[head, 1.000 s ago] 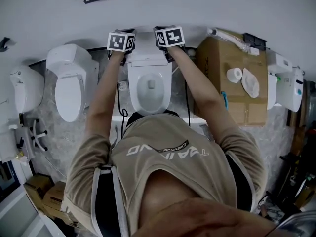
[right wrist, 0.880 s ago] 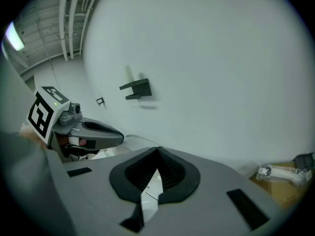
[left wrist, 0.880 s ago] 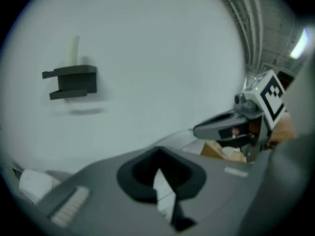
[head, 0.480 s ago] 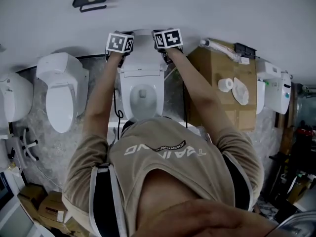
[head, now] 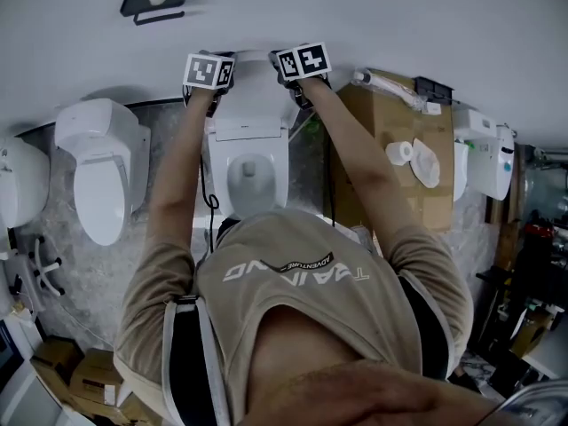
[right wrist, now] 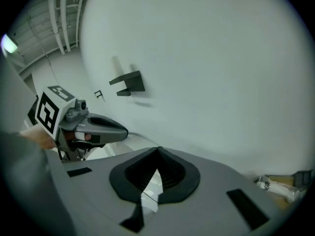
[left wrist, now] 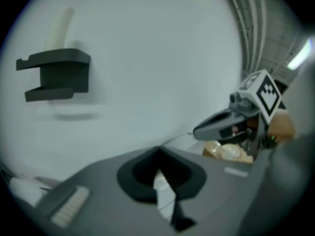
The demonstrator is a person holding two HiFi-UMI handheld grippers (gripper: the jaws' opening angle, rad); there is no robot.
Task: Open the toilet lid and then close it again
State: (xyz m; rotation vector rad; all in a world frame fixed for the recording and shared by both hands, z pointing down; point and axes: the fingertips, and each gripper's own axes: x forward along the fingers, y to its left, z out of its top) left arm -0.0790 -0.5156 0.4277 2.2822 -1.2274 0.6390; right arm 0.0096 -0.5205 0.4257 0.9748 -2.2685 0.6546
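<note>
White wall (head: 399,16), toilet lid (head: 253,91) (edges hidden)

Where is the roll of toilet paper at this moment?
In the head view the roll lies on the cardboard box, right of the middle toilet, beside a pale oval object.

Left arm (head: 177,180) and right arm (head: 355,162) reach far forward, left gripper (left wrist: 157,154) and right gripper (right wrist: 157,151) side by side, each with jaws pressed together.
</note>
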